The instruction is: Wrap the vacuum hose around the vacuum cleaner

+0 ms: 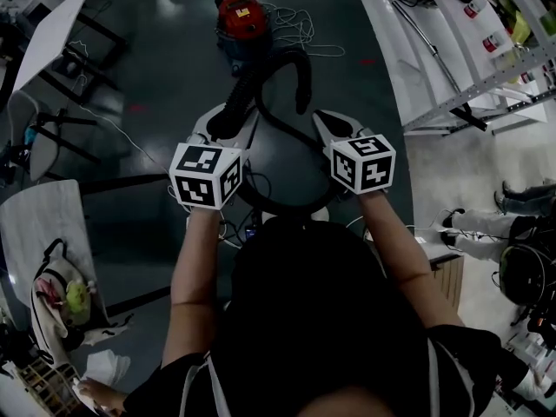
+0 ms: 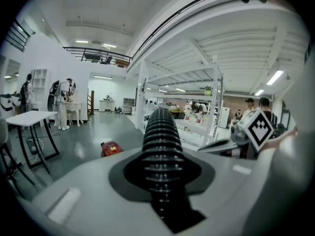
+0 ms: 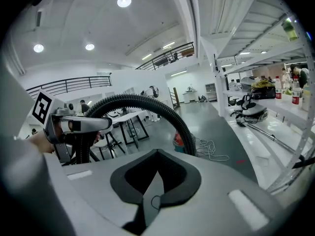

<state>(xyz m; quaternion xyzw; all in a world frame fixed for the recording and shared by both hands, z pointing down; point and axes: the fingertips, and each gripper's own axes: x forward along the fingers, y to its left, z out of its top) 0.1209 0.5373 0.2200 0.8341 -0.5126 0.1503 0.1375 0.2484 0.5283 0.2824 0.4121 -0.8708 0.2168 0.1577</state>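
1. Hose (image 1: 302,76): one black ribbed length, arching at centre and looping back toward 6 o'clock.
2. Vacuum cleaner (image 1: 241,20): one, red-topped, at 12 o'clock.
3. Left gripper (image 1: 221,127): clamped on the hose.
4. Right gripper (image 1: 320,120): jaws together, empty.

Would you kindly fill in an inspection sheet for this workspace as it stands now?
Surface: dark glossy floor; no worktop in use.
Job's things: black ribbed hose loops in front of the red-topped vacuum cleaner.
Clutter: bag at the head view's lower left.
Grippers: left tongs shut on the hose; right tongs shut, nothing between them.
Cables: white cord lies loose beside the vacuum cleaner.
Surroundings: white tables at left, metal shelving at right, a person's legs at far right.
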